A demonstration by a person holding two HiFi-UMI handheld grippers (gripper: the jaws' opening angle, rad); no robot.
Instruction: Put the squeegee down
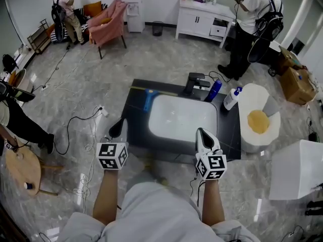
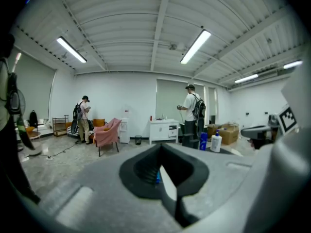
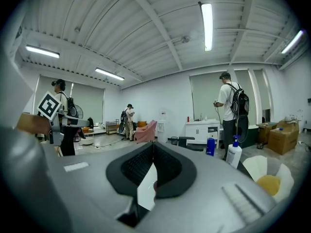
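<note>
Squeegee (image 1: 148,100) blue; table (image 1: 132,110) black, basin (image 1: 181,117) white, both beyond fingers (image 1: 120,129); marker cubes (image 1: 112,155) black-white squares.

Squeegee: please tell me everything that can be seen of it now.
The squeegee is blue and looks like plastic: a wider head at the far end, a handle pointing toward the person. It lies flat on the black counter, close to the left side of the white sink. Only the counter touches it; the left gripper and right gripper are apart from it, at the near edge. Finer detail is too small to see.
</note>
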